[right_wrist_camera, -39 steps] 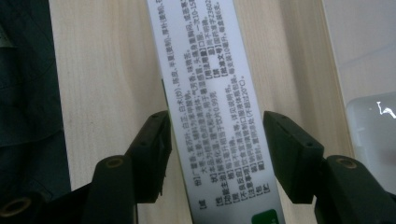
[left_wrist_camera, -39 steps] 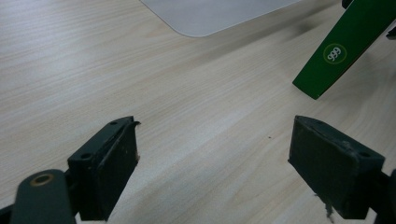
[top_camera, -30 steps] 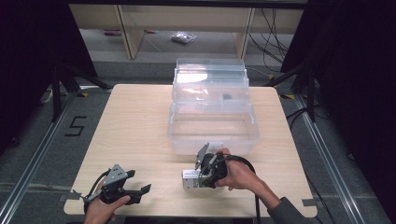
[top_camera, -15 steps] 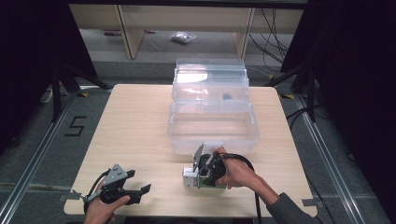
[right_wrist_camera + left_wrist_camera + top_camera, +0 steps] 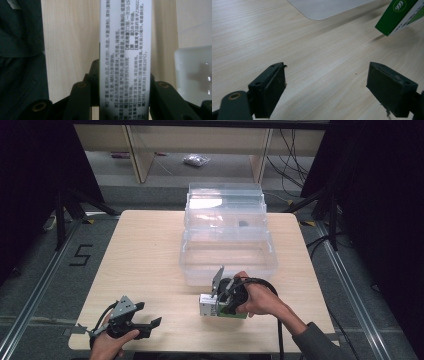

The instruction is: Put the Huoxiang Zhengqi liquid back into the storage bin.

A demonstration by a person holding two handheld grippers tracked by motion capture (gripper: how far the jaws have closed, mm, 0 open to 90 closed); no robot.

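The right gripper (image 5: 216, 304), in the lower middle of the high view, has just closed its jaws onto a small white and green box (image 5: 214, 306), which stands between them with both jaws pressed flat against its sides. In the right gripper view the box (image 5: 125, 57) runs up the centre of the frame as a tall white face covered in small black print (too fine to read with any certainty), with a thin green edge down its left side and the two black jaws hugging it at the bottom. The box sits low on the wooden table (image 5: 145, 255), just in front of the near wall of the clear tub.

The left gripper (image 5: 150, 325) lies at the lower left of the high view, held in a hand at the table's near edge, well apart from the box. Its jaws stand wide open with nothing between them; in the left gripper view bare wood shows between them, and a green corner of the box (image 5: 398, 15) shows in the upper right of that frame.

Farther up the high view stands the clear plastic tub (image 5: 227, 257), and behind it a second clear container (image 5: 225, 207) touching its far side. Beyond the table, at the top of the frame, a small bag (image 5: 196, 160) lies on the floor.
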